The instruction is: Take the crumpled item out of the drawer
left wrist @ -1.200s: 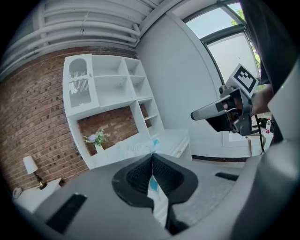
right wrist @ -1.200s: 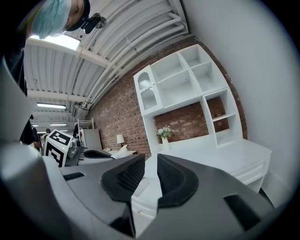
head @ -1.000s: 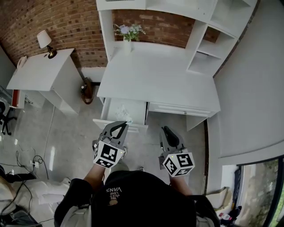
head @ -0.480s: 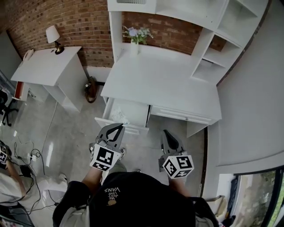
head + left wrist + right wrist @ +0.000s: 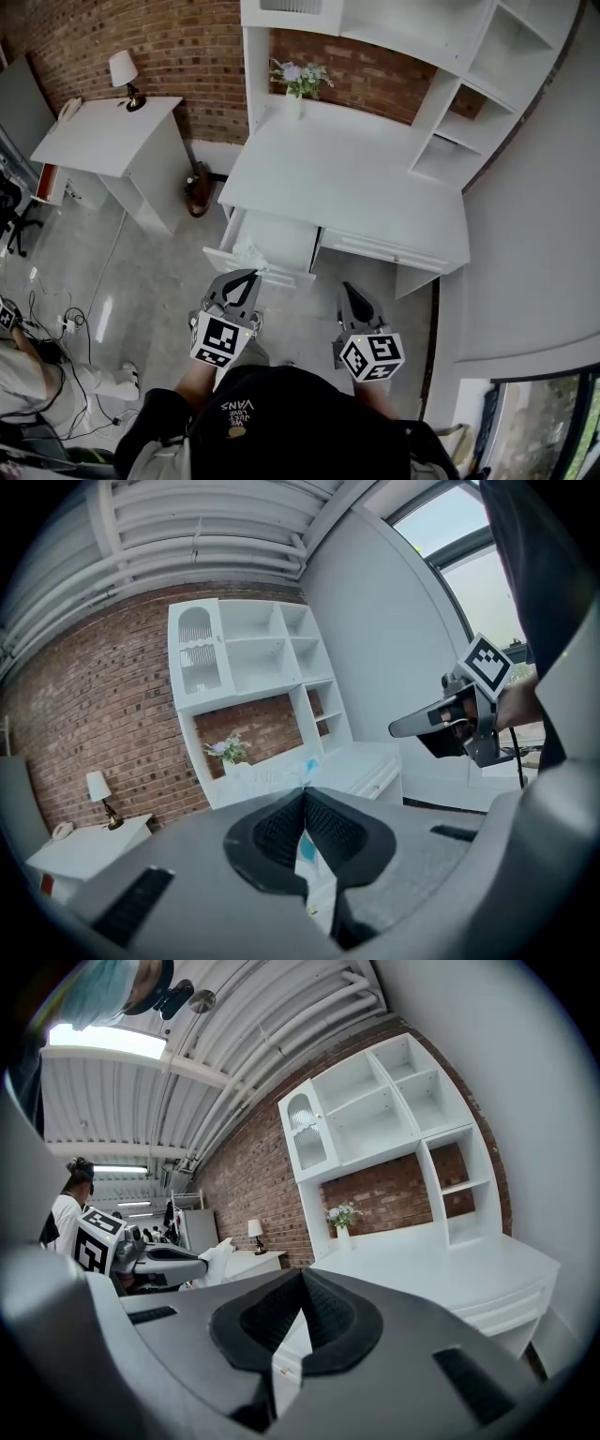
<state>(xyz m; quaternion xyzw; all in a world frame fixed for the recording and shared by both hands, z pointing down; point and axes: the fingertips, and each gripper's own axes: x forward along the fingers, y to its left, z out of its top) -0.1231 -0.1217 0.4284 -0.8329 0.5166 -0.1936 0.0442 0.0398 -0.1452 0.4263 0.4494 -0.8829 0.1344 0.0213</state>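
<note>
The crumpled item [image 5: 247, 256] is a white wad with a bit of pale blue. It sticks out past the tips of my left gripper [image 5: 248, 275], over the front left corner of the open drawer [image 5: 286, 236]. The left gripper view shows the wad [image 5: 309, 764] pinched between the shut jaws of that gripper [image 5: 305, 789]. The right gripper view shows the same wad [image 5: 214, 1252] at the left gripper's [image 5: 200, 1265] tip. My right gripper [image 5: 350, 287] hangs in front of the desk, right of the drawer. Its jaws have just been closing and now meet with nothing between them [image 5: 302, 1274].
The white desk [image 5: 347, 178] has shelves above it and a vase of flowers [image 5: 298, 80] at the back. A closed drawer [image 5: 375, 248] sits right of the open one. A side table [image 5: 98, 141] with a lamp stands left, a brown bag [image 5: 197, 183] between them. A person [image 5: 28, 375] stands far left.
My left gripper has drifted left along the drawer front with the white wad at its tips. The right gripper has kept its place.
</note>
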